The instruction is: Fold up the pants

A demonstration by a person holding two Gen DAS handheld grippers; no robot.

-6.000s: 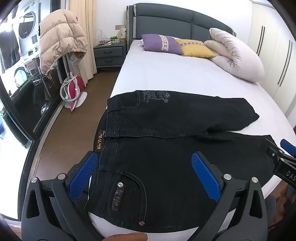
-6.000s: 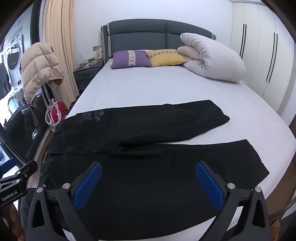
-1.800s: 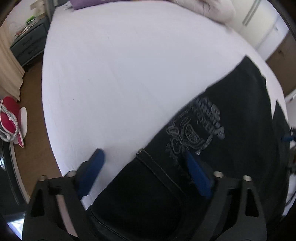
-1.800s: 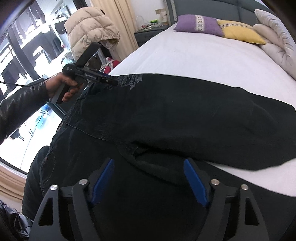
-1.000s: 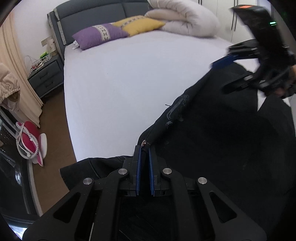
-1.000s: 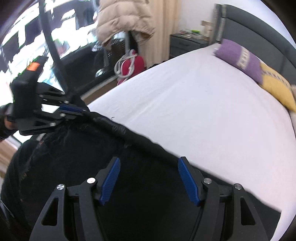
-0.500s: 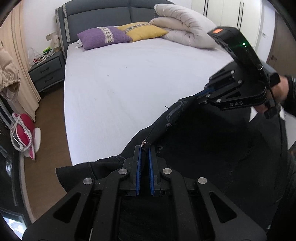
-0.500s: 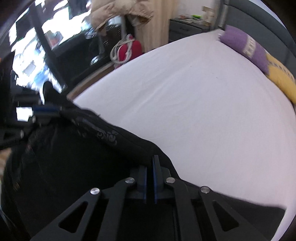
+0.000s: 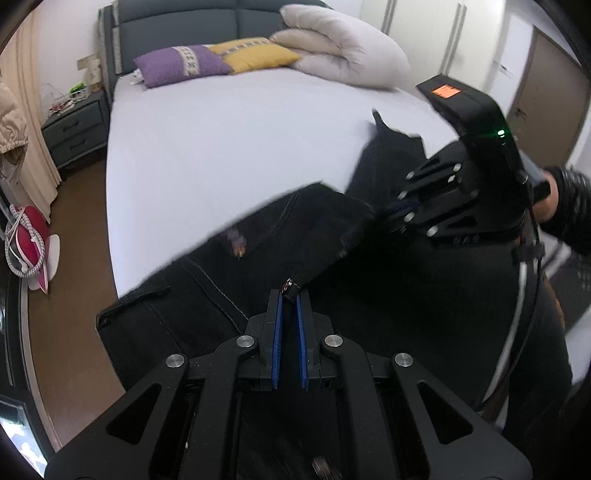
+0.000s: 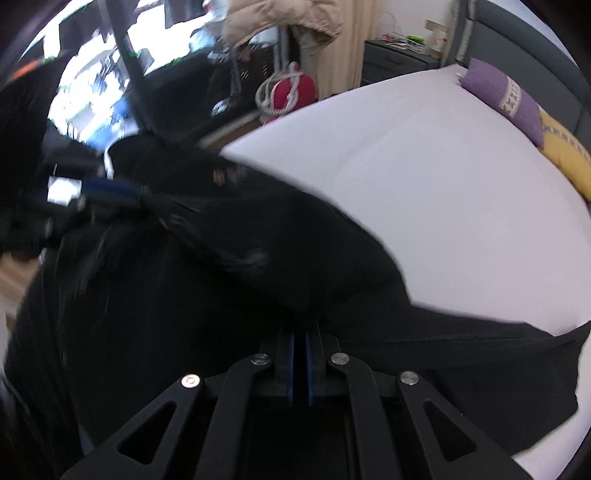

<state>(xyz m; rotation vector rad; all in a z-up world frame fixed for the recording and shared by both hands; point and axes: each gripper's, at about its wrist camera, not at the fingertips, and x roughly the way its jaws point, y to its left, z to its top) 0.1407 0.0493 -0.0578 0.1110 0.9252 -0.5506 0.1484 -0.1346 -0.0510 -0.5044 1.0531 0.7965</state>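
Note:
Black jeans lie at the near edge of the white bed. My left gripper is shut on the waistband by a metal button and lifts it. My right gripper is shut on the far leg's edge and holds it raised over the jeans. In the left wrist view the right gripper shows at right, pinching the same fold. In the right wrist view the left gripper shows blurred at left. The lifted half drapes between the two grippers.
Purple and yellow pillows and a rolled duvet lie at the headboard. A nightstand and a red iron stand on the floor to the left. A beige jacket hangs nearby.
Both grippers, shut on the jeans, have pulled the far half toward the near edge of the bed. The fabric between them has lifted and shifted, and more white sheet shows.

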